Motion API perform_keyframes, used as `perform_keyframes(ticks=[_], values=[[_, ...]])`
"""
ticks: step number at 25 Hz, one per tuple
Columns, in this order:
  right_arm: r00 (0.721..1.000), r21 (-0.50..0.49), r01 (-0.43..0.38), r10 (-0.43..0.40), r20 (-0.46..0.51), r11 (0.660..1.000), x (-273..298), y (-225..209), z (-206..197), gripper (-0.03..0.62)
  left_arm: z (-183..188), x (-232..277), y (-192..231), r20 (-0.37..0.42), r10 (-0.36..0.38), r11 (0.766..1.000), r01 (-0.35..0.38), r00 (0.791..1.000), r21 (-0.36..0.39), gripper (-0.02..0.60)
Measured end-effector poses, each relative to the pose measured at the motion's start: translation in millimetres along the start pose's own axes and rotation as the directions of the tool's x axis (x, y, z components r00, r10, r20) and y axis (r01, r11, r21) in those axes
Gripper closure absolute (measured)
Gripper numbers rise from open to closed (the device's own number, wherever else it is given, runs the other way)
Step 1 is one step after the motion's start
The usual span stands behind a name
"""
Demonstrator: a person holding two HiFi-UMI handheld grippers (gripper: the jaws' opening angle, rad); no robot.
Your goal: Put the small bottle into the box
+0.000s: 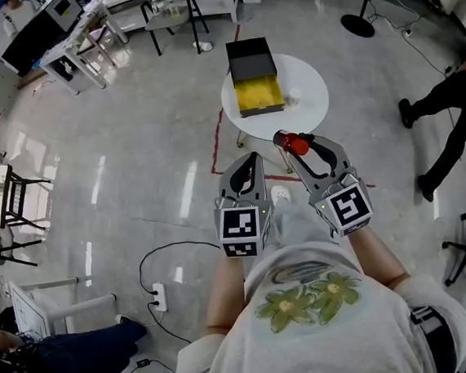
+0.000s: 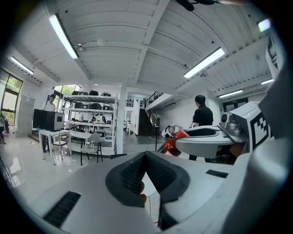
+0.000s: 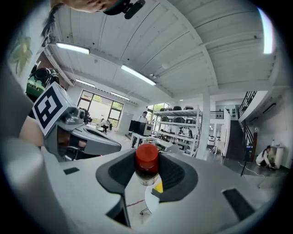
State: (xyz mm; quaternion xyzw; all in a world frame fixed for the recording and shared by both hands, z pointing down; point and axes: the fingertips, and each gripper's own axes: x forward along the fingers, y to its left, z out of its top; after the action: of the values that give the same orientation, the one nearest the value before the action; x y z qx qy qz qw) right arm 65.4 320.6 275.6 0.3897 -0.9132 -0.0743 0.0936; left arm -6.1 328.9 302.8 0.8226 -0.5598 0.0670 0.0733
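Observation:
A small bottle (image 1: 293, 143) with a red cap sits between the pads of my right gripper (image 1: 297, 144), which is shut on it; in the right gripper view the bottle (image 3: 147, 165) stands upright with its cap above the jaws of this gripper (image 3: 147, 168). My left gripper (image 1: 252, 158) hangs beside it, shut and with nothing held, its pads meeting in the left gripper view (image 2: 145, 157). Ahead, an open black box (image 1: 256, 85) with a yellow lining lies on a round white table (image 1: 310, 92). Both grippers are short of the table's near edge.
A person in dark clothes (image 1: 448, 120) stands right of the table. A power strip with cables (image 1: 155, 296) lies on the floor at the left. Red tape (image 1: 217, 146) marks the floor near the table. Desks and chairs (image 1: 72, 49) line the far left.

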Motion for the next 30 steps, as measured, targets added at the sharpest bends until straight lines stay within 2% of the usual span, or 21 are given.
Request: perform_keyframes(ticks=[9, 21, 30], values=[[0.999, 0.01, -0.031, 0.031, 0.004, 0.999, 81, -59, -13, 0.442, 5, 82, 47, -0.017, 0.038, 0.999, -0.038, 0.999, -0.006, 0.58], [0.996, 0.028, -0.086, 0.087, -0.019, 0.996, 187, -148, -41, 0.442, -4, 204, 92, -0.089, 0.06, 0.998, -0.061, 0.994, -0.012, 0.58], [0.988, 0.052, -0.149, 0.151, -0.037, 0.988, 235, -196, -65, 0.442, -10, 263, 120, -0.123, 0.129, 0.991, -0.133, 0.984, -0.026, 0.58]])
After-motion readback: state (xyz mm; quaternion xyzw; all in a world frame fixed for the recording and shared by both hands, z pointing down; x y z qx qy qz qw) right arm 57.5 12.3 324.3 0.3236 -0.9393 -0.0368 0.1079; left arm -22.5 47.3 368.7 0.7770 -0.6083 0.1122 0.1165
